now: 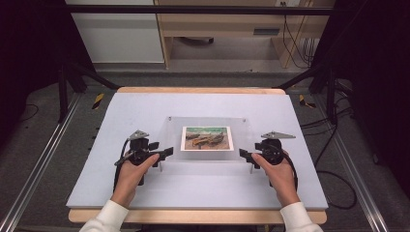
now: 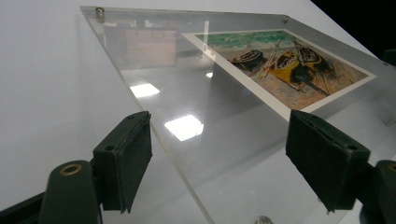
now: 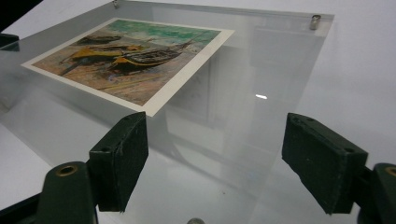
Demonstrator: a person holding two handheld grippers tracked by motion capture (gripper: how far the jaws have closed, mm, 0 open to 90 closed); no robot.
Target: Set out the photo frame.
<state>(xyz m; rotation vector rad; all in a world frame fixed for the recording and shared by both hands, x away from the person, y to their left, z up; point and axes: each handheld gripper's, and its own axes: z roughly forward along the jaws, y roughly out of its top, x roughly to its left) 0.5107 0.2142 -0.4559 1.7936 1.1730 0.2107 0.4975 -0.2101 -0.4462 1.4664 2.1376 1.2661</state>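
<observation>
**Acrylic frame with boat print, centre of table**

Acrylic frame (image 1: pixel 208 139): clear flat panel at the middle of the high view, lying on the pale grey table (image 1: pixel 145 108). Small metal studs (image 2: pixel 99 10) at its corners; in the left gripper view one sits at the upper left of the frame, in the right gripper view one (image 3: pixel 315 21) sits at the upper right. Ceiling lights reflect off the panel surface.

Boat print (image 1: pixel 207 138): white-bordered picture of beached boats under a green band, held within the panel, centre of the high view. It appears in the upper right of the left gripper view (image 2: pixel 285 63) and the upper left of the right gripper view (image 3: pixel 126 60).

My left gripper (image 1: pixel 164 154): lower left of centre in the high view, at the panel's left edge. My jaws stand wide apart, holding nothing; in the left gripper view (image 2: pixel 219 161) the panel's edge runs between them.

My right gripper (image 1: pixel 244 155): lower right of centre, at the panel's right edge. Jaws likewise spread and empty; in the right gripper view (image 3: pixel 215 161) the panel's edge lies between them.

My hands: left hand (image 1: pixel 131 175) and right hand (image 1: pixel 280 174) enter from the bottom edge, white sleeves (image 1: pixel 107 217) at the wrists.
</observation>
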